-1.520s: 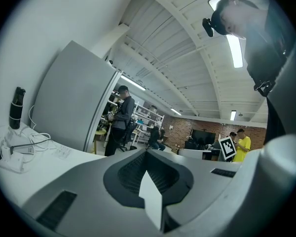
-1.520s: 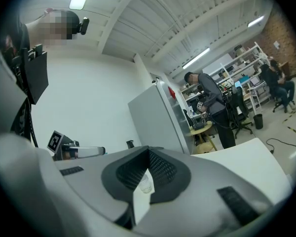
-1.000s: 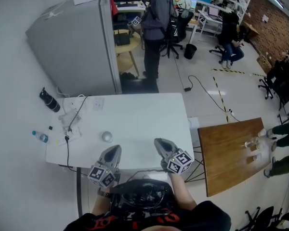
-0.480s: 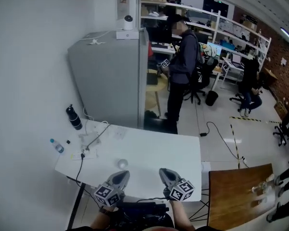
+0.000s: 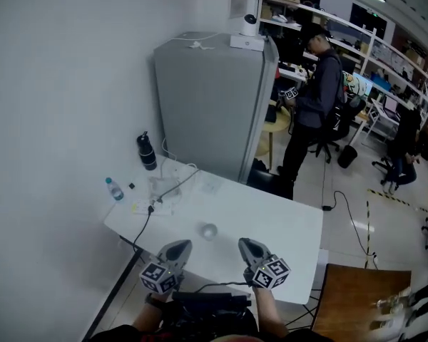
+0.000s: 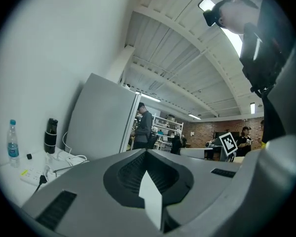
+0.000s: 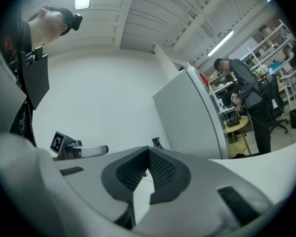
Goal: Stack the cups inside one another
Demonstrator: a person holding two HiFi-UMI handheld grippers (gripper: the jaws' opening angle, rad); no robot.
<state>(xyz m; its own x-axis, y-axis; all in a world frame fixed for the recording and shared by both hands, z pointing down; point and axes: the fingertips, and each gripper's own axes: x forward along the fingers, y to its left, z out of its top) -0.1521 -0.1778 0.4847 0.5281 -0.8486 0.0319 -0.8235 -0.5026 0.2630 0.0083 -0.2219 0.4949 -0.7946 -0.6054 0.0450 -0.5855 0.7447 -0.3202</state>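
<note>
Just one cup (image 5: 210, 231) shows on the table (image 5: 285, 226), ahead of the two grippers and between them, touching neither. Left gripper (image 5: 178, 248) and right gripper (image 5: 247, 246) both have jaws closed together, holding nothing.

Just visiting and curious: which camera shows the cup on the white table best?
The head view: the cup stands in the open on the white table. Neither gripper view shows it; their own jaws fill the foreground.

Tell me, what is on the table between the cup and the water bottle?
A tangle of cables lies between the cup and the water bottle; the head view shows it.
</note>
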